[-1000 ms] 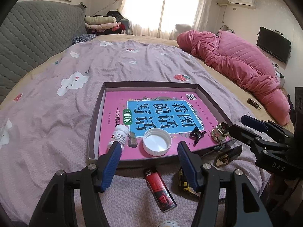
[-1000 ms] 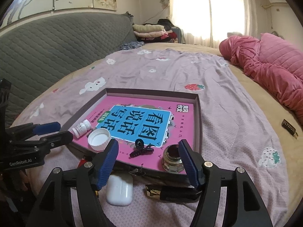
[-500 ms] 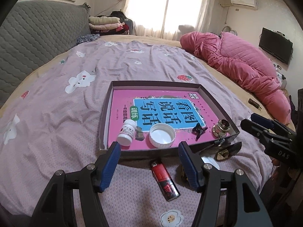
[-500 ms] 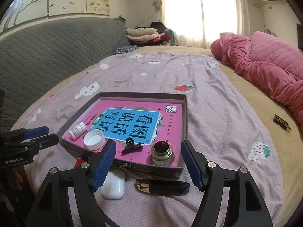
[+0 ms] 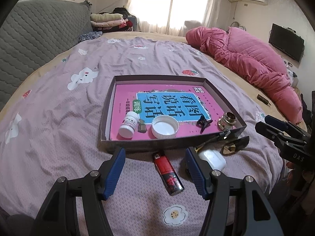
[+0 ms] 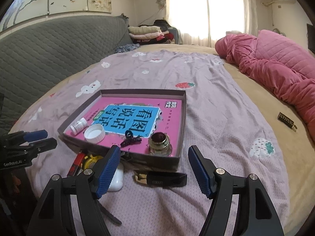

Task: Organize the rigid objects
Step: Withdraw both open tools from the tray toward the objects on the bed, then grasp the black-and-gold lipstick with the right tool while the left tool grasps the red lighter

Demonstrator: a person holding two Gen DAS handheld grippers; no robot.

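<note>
A shallow dark box [image 5: 171,142] with a pink book inside lies on the bed. In it are a white pill bottle [image 5: 128,124], a white cap [image 5: 165,126], a black hair clip [image 5: 204,122] and a glass jar [image 5: 227,120]. In front of the box lie a red lighter [image 5: 168,174], a white earbud case [image 5: 212,158] and a black-and-gold case [image 6: 163,179]. My left gripper [image 5: 155,169] is open and empty above the lighter. My right gripper [image 6: 154,167] is open and empty above the black-and-gold case.
A pink quilt [image 5: 248,59] lies at the far right of the bed. A grey padded headboard [image 6: 49,51] runs along the left. A small dark object [image 6: 286,120] lies on the tan sheet at right. A yellow tape measure [image 6: 90,160] sits beside the lighter.
Both grippers have pulled back from the box toward the near edge of the bed. More of the objects in front of the box shows. Both stay open.
</note>
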